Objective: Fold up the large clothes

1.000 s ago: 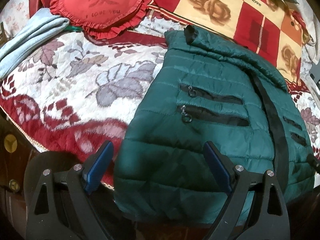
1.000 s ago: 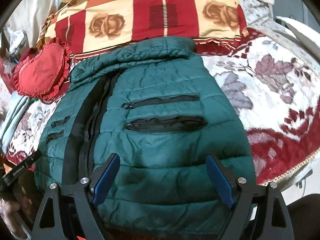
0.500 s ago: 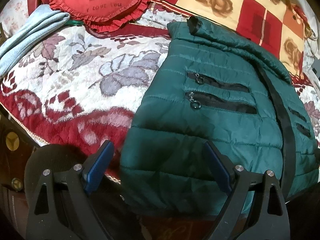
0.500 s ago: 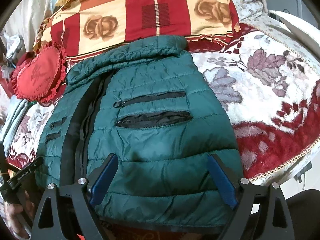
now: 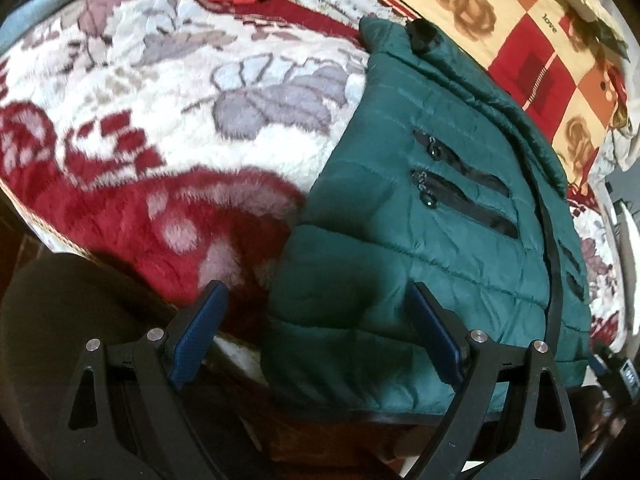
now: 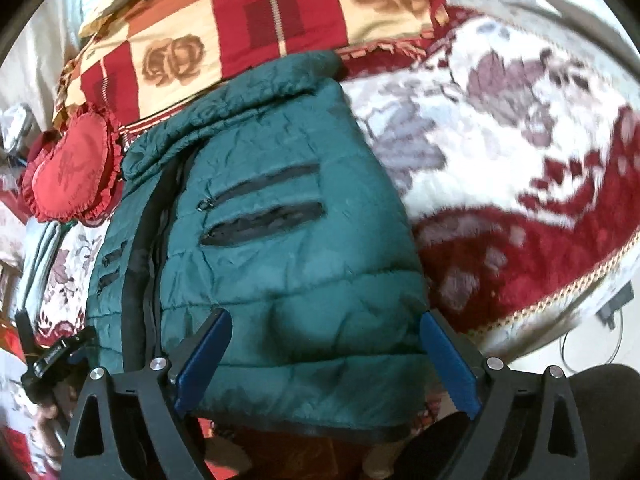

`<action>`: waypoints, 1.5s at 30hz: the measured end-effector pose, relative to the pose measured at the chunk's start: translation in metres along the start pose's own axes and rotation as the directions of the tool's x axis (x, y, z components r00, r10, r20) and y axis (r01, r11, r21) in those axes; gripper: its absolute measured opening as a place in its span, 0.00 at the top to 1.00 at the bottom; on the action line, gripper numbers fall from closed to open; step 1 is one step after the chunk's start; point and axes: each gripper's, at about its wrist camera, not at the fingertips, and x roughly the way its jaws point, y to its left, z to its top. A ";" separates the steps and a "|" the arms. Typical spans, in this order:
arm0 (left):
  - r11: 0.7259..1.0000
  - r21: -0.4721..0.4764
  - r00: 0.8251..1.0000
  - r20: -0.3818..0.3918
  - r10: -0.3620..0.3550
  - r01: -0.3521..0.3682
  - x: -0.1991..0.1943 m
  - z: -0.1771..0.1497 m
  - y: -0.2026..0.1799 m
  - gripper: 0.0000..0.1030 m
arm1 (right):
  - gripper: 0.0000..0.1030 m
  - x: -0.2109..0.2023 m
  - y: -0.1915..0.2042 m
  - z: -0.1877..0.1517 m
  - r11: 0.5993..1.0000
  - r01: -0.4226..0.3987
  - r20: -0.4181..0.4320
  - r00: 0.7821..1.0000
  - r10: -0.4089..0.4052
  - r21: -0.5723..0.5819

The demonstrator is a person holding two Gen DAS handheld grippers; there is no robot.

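At the near edge of the bed, both grippers hang over the hem of a green puffer jacket (image 5: 432, 216). The left gripper (image 5: 316, 328) has its jaws spread wide; the jacket's near left corner lies between the blue pads but neither pad presses on it, and one pad stands over bare blanket. The right gripper (image 6: 326, 354) is likewise spread, its jaws having just been opening further, with the jacket's near right corner and hem between them, unpinched. In the right wrist view the other tool shows at the lower left, just beside the jacket's far corner.

The jacket lies flat along the near edge of the floral blanket (image 5: 168, 92), front up, black zip running down its middle, two zipped pockets on each side, collar turned toward the head of the bed and the hem hanging slightly over the edge. Beyond the collar sits a checked rose-print pillow (image 6: 256, 28); toward the far left corner rest a red heart cushion (image 6: 70, 168) and a pale blue folded cloth (image 6: 42, 256).

As for progress, the jacket looks spread and smoothed but no fold is visible in it; sleeves cannot be made out, perhaps tucked under or absent. By my reading the folding proper is only about to start: both hem corners need gripping, then the lower half carried toward the collar.
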 end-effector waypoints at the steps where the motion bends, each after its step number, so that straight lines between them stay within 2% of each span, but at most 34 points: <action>1: 1.000 0.000 1.000 -0.008 -0.006 0.006 0.001 -0.001 0.000 0.12 | 0.09 0.000 -0.001 0.000 1.000 0.004 -0.003 1.000 -0.004 -0.004; 4: 0.999 0.028 1.000 -0.025 -0.019 0.020 0.003 -0.003 -0.002 0.12 | 0.09 0.005 -0.003 0.002 1.000 0.004 -0.036 0.999 -0.005 -0.023; 7: 0.999 0.038 0.999 -0.031 -0.022 0.024 0.003 -0.001 -0.002 0.12 | 0.09 0.004 -0.005 0.009 0.998 0.022 -0.029 0.999 -0.024 -0.062; 13: 0.999 0.039 0.998 -0.047 -0.034 0.036 0.011 0.001 0.000 0.12 | 0.09 0.025 -0.009 0.011 0.994 -0.092 -0.150 0.985 0.083 -0.055; 16: 0.997 0.047 0.997 -0.065 -0.051 0.054 0.013 0.002 0.000 0.12 | 0.11 0.027 -0.004 0.007 0.989 -0.127 -0.162 0.980 0.113 -0.080; 19: 0.993 0.057 0.991 -0.099 -0.094 0.100 0.016 0.002 -0.002 0.12 | 0.33 0.027 0.003 0.006 0.985 -0.120 -0.166 0.981 0.099 -0.126; 21: 0.988 0.055 0.984 -0.109 -0.139 0.146 0.016 0.002 -0.003 0.12 | 0.51 0.025 0.006 0.006 0.981 -0.108 -0.165 0.983 0.082 -0.161; 23: 0.984 0.037 0.981 -0.095 -0.168 0.173 0.015 0.001 -0.004 0.12 | 0.55 0.022 0.007 0.008 0.976 -0.131 -0.160 0.982 0.103 -0.172; 26: 0.986 0.029 0.984 -0.085 -0.159 0.162 0.018 0.001 -0.006 0.12 | 0.55 0.027 0.006 0.009 0.976 -0.140 -0.166 0.980 0.111 -0.169; 28: 0.988 0.046 0.986 -0.085 -0.146 0.150 0.017 0.000 -0.010 0.12 | 0.45 0.035 0.002 0.009 0.978 -0.144 -0.179 0.977 0.116 -0.152; 29: 0.988 0.055 0.987 -0.086 -0.139 0.144 0.017 -0.001 -0.012 0.12 | 0.35 0.040 0.000 0.008 0.979 -0.162 -0.190 0.972 0.136 -0.124; 30: 0.988 0.060 0.987 -0.086 -0.137 0.142 0.017 -0.001 -0.012 0.13 | 0.35 0.041 0.001 0.007 0.979 -0.163 -0.189 0.972 0.138 -0.120; 31: 0.988 0.061 0.988 -0.083 -0.133 0.138 0.016 -0.001 -0.012 0.20 | 0.35 0.041 0.004 0.007 0.978 -0.153 -0.185 0.975 0.126 -0.139; 32: 0.990 0.062 0.990 -0.077 -0.121 0.125 0.014 -0.001 -0.012 0.30 | 0.41 0.039 0.009 0.007 0.975 -0.148 -0.180 0.977 0.117 -0.166; 33: 0.991 0.061 0.991 -0.073 -0.115 0.119 0.015 0.000 -0.013 0.36 | 0.54 0.036 0.011 0.007 0.972 -0.149 -0.168 0.978 0.119 -0.180; 34: 0.991 0.058 0.991 -0.067 -0.116 0.120 0.013 0.001 -0.013 0.47 | 0.60 0.034 0.012 0.007 0.972 -0.150 -0.158 0.980 0.122 -0.181; 35: 0.991 0.058 0.991 -0.063 -0.117 0.121 0.011 0.001 -0.012 0.57 | 0.73 0.030 0.010 0.009 0.972 -0.160 -0.147 0.980 0.135 -0.171; 38: 0.989 0.103 0.994 -0.032 -0.102 0.105 -0.001 0.001 -0.018 0.76 | 0.81 0.020 0.006 0.013 0.967 -0.207 -0.125 0.974 0.189 -0.151; 41: 0.985 0.140 0.994 -0.003 -0.105 0.105 -0.012 0.001 -0.025 0.85 | 0.83 0.008 0.006 0.018 0.957 -0.253 -0.092 0.966 0.242 -0.139; 45: 0.981 0.140 0.990 0.016 -0.137 0.133 -0.024 0.007 -0.028 0.87 | 0.85 -0.008 0.010 0.026 0.944 -0.306 -0.036 0.952 0.303 -0.127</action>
